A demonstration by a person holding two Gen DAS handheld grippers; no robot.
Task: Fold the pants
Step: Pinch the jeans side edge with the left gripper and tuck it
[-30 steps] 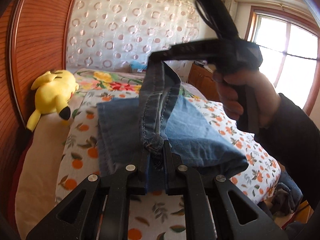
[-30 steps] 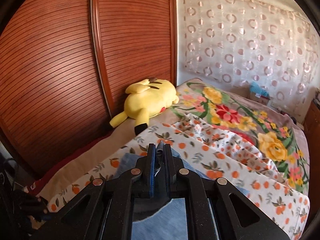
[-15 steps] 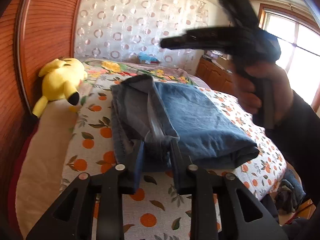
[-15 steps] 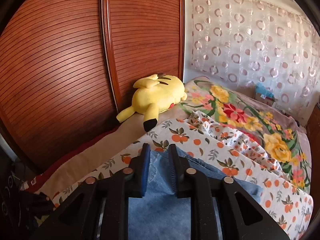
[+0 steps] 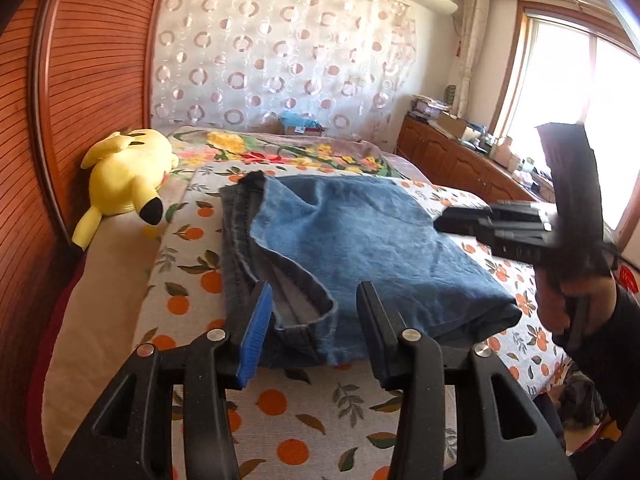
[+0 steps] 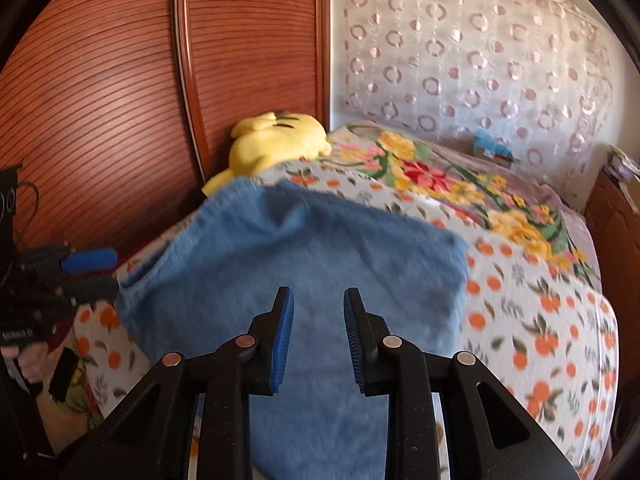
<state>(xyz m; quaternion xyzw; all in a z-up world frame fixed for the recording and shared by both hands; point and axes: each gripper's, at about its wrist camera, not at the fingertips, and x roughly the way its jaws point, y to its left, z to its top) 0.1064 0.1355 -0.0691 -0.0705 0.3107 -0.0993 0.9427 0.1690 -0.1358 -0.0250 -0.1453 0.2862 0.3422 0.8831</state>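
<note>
Denim pants [image 5: 360, 248] are lying folded on the orange-print bedspread [image 5: 280, 412]. We are holding the left gripper [image 5: 312, 328] wide apart and empty at the near hem, the right gripper [image 6: 318, 336] likewise parted above the cloth. We judge folding nearly done; one uneven flap needs squaring next.
</note>
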